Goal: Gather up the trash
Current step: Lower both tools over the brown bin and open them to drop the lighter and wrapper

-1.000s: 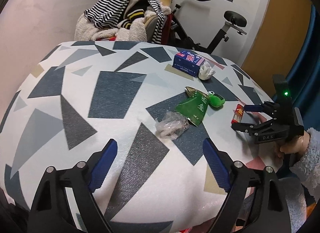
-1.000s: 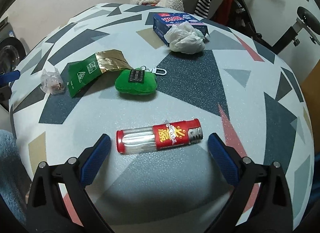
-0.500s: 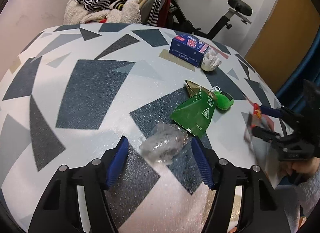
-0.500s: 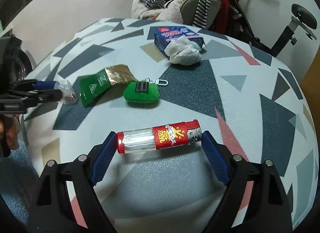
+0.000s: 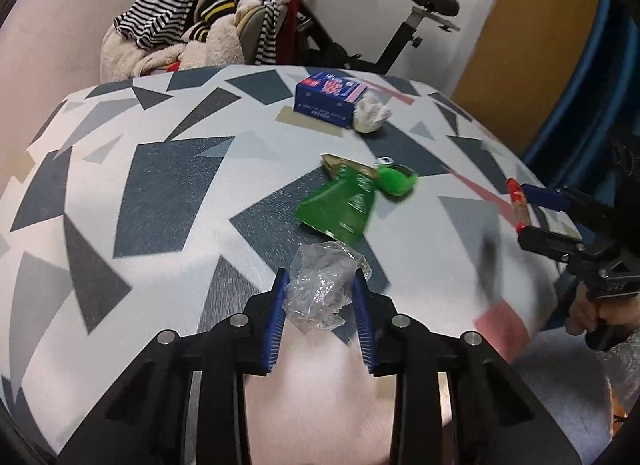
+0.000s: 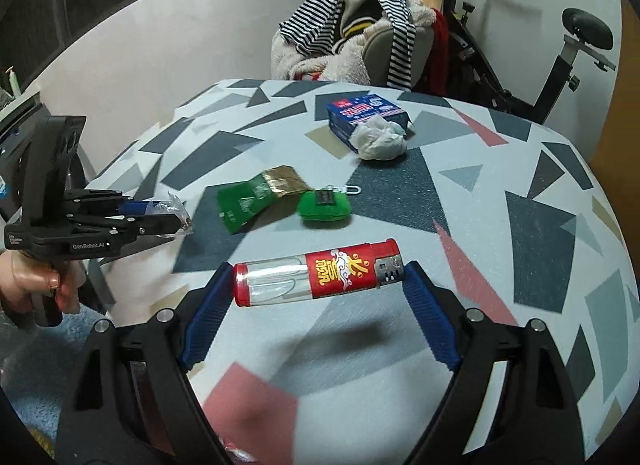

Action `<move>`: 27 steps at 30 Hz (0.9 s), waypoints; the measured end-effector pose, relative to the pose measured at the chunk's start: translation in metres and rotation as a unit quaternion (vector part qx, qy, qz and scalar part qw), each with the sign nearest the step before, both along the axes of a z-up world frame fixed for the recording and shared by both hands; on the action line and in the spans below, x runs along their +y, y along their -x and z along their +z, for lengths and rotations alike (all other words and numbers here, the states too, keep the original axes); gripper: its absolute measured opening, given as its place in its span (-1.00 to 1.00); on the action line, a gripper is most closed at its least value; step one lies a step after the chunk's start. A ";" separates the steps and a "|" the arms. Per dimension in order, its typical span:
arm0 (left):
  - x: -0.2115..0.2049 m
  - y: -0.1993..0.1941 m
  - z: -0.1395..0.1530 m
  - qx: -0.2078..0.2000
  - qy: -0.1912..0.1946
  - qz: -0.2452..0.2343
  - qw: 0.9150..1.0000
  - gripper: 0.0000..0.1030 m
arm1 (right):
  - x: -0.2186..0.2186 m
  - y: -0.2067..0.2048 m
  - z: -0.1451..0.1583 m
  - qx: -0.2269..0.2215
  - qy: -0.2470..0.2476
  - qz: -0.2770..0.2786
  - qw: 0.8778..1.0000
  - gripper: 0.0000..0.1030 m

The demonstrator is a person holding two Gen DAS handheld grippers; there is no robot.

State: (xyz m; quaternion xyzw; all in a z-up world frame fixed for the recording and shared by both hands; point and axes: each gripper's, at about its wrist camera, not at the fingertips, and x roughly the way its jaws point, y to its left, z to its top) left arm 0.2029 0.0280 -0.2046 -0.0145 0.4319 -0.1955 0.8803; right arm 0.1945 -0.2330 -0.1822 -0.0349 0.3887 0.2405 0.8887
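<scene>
A crumpled clear plastic wrapper [image 5: 320,289] sits between the blue pads of my left gripper [image 5: 320,277]. The jaws are closing and both pads touch its sides. The right wrist view shows the same wrapper [image 6: 172,205] at the tips of the left gripper [image 6: 176,217]. My right gripper [image 6: 319,269] is shut end to end on a red and clear lighter [image 6: 320,279], held just above the table with its shadow below. A green foil packet [image 5: 340,209] and a white tissue wad [image 5: 370,117] lie farther back on the table.
The patterned table [image 5: 160,185] also holds a green plush keyring pouch [image 6: 324,205] and a blue box [image 6: 360,111] beside the tissue. Behind its far edge stand a chair piled with clothes [image 5: 208,25] and an exercise bike [image 5: 420,25]. A hand [image 6: 36,281] grips the left tool.
My left gripper moved forward to the wrapper and its jaws narrowed around it. The right gripper's jaws came in onto the lighter's ends and raised it off the table.
</scene>
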 end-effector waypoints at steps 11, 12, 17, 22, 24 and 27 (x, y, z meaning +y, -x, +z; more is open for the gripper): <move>0.002 0.117 0.013 -0.005 0.019 -0.039 0.999 -0.40 | 0.008 0.082 0.002 -0.012 -0.006 0.016 1.000 0.63; 0.001 0.125 0.012 -0.004 0.016 -0.043 0.999 -0.40 | 0.008 0.089 0.001 -0.011 -0.005 0.015 1.000 0.63; -0.015 0.163 -0.008 0.015 0.006 -0.075 0.997 -0.40 | 0.008 0.113 -0.004 -0.006 -0.012 0.010 1.000 0.63; -0.034 0.175 -0.029 0.036 0.001 -0.101 0.994 -0.40 | 0.001 0.130 -0.006 -0.002 -0.023 -0.004 1.000 0.63; -0.042 0.174 -0.034 0.041 0.000 -0.110 0.993 -0.39 | -0.002 0.133 -0.006 -0.002 -0.024 -0.007 1.000 0.63; -0.050 0.170 -0.035 0.038 -0.002 -0.116 0.993 -0.10 | -0.006 0.137 -0.006 0.000 -0.027 -0.012 1.000 0.63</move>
